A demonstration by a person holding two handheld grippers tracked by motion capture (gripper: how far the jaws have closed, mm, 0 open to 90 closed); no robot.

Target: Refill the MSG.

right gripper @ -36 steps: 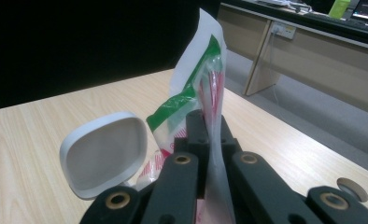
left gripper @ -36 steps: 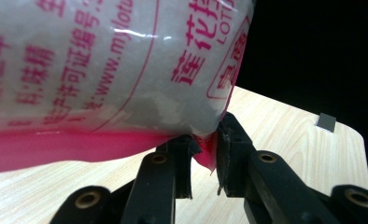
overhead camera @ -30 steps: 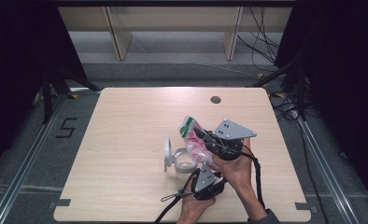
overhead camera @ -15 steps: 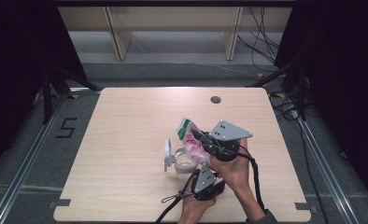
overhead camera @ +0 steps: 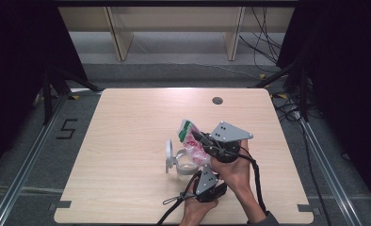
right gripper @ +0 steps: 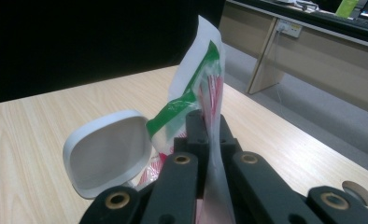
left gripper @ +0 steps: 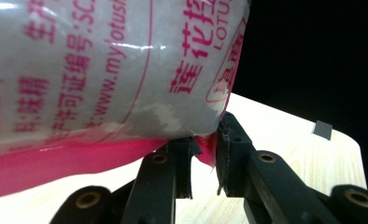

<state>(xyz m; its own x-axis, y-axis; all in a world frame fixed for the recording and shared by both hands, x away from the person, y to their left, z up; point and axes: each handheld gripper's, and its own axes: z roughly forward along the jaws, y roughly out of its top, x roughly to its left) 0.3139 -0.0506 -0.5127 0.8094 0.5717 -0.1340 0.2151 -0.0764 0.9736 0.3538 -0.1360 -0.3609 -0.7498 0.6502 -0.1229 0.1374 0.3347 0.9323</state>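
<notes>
The wooden table [overhead camera: 127, 141] takes up the middle of the high view, pale and bare across its left half, with a small dark round hole [overhead camera: 217, 100] near its far edge. Right of centre and toward the lower part of that frame sits the plastic bag [overhead camera: 189, 136], white with pink print and a green stripe along its top; it stands partly upright, its upper edge pointing toward the upper left. In the left gripper view the bag [left gripper: 107, 70] covers the upper left of the frame, its pink lettering close to the camera and a solid pink band along its lower edge. Just left of the bag in the high view is a white container [overhead camera: 181, 162] with its hinged lid [overhead camera: 168, 154] standing open on edge; in the right gripper view the lid [right gripper: 108, 151] shows at lower left, its hollow side toward the camera. The right gripper [overhead camera: 203, 140], held from the lower right, has its jaws fully closed on the bag's thin edge, which rises between them at the centre of the right gripper view. The left gripper [overhead camera: 203, 170], below it near the bottom edge, pinches the bag's lower corner, its jaws nearly together with the pink film caught between them.
</notes>
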